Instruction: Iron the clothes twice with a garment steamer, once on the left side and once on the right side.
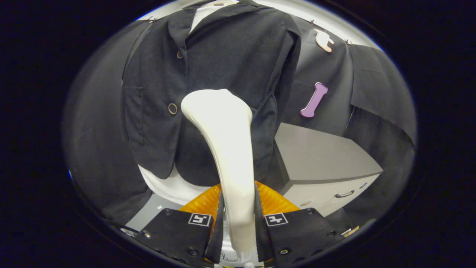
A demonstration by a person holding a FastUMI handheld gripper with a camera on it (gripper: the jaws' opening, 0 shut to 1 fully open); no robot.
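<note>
The tool (238, 219) pinches the white handle of the garment steamer (227, 149), one finger pressed against each side of the handle's lower part. Just behind the fingers, on both sides of the handle, a ribbed orange part (275, 201) shows. From the grip the steamer rises ahead of the fingers and bends slightly left, ending in a broad rounded head that lies over the front of a dark jacket (223, 74); whether the head touches the cloth cannot be told. The jacket hangs upright just beyond the steamer, worn over a white garment (167, 186) that peeks out at the collar and below the hem. A round button (173, 108) sits on the jacket just left of the steamer head, and a second one higher up near the lapel. To the right of the jacket, and set lower, stands a grey surface (319, 156) with a drawer handle (344, 194) on its pale front. Farthest back hangs the booth's black cloth wall (372, 93).
</note>
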